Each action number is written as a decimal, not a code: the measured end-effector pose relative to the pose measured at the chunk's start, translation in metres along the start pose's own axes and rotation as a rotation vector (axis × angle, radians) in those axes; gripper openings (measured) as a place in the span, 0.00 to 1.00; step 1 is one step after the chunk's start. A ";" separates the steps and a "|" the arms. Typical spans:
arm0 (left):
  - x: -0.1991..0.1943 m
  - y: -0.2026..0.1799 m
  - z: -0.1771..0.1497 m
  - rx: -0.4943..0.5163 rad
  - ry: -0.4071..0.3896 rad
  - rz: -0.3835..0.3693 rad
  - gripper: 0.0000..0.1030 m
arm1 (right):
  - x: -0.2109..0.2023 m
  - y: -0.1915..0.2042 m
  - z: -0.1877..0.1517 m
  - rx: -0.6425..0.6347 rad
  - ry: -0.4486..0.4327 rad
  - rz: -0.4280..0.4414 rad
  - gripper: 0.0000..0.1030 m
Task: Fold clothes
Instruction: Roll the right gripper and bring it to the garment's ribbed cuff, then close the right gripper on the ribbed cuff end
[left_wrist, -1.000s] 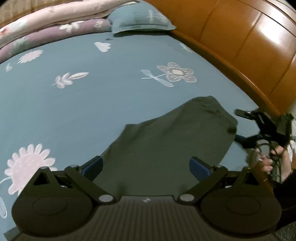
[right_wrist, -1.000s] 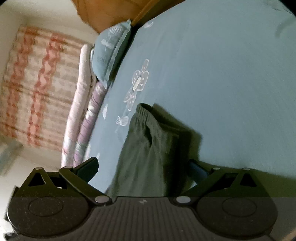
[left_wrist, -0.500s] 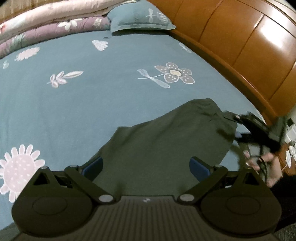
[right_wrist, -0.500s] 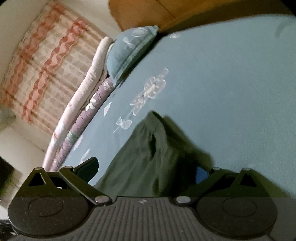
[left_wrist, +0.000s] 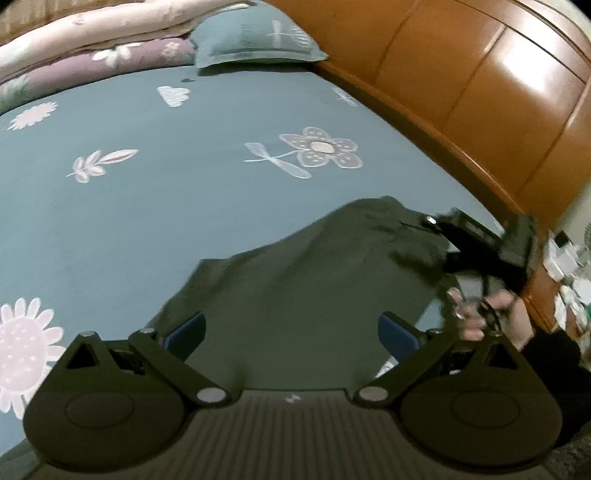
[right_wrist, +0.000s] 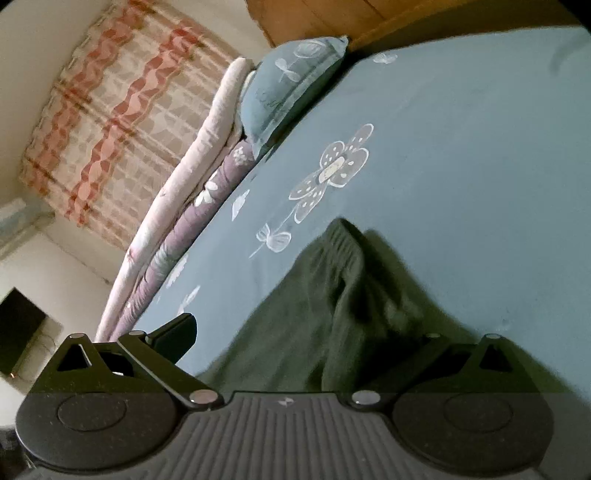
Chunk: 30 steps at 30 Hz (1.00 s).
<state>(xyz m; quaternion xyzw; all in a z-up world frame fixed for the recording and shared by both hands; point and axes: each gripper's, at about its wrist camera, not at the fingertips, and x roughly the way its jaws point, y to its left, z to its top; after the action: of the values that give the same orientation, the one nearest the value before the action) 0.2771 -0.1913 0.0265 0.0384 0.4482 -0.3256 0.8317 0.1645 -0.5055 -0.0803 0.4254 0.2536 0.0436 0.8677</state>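
A dark green pair of shorts (left_wrist: 306, 280) lies spread on the blue flowered bed sheet (left_wrist: 155, 206). My left gripper (left_wrist: 291, 332) is open, its blue-padded fingers wide apart over the near hem. My right gripper (left_wrist: 439, 240) shows at the right of the left wrist view, at the waistband corner. In the right wrist view the shorts (right_wrist: 314, 314) lie between the open fingers of the right gripper (right_wrist: 295, 339); the elastic waistband (right_wrist: 343, 236) is ahead and the right fingertip is hidden under the cloth.
A wooden headboard (left_wrist: 480, 103) runs along the right of the bed. A blue pillow (left_wrist: 255, 37) and rolled pink and purple quilts (left_wrist: 92, 48) lie at the far end. A curtain (right_wrist: 122, 110) hangs beyond.
My right gripper has moved in over the waistband corner, its lower finger sliding under the cloth, and has tilted more level. My left gripper has stayed open over the hem.
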 end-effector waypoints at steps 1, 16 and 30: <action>-0.001 -0.002 0.000 0.008 -0.001 -0.007 0.96 | 0.000 0.000 0.000 0.012 0.006 0.001 1.00; -0.002 0.005 -0.005 -0.017 -0.010 -0.030 0.96 | -0.010 -0.015 -0.010 -0.045 -0.011 0.059 0.70; -0.003 0.005 -0.011 -0.026 -0.009 -0.057 0.96 | -0.002 -0.037 -0.005 0.073 -0.004 -0.025 0.12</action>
<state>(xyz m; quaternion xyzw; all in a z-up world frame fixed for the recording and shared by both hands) 0.2709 -0.1825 0.0210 0.0133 0.4497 -0.3433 0.8244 0.1557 -0.5262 -0.1103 0.4537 0.2587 0.0228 0.8525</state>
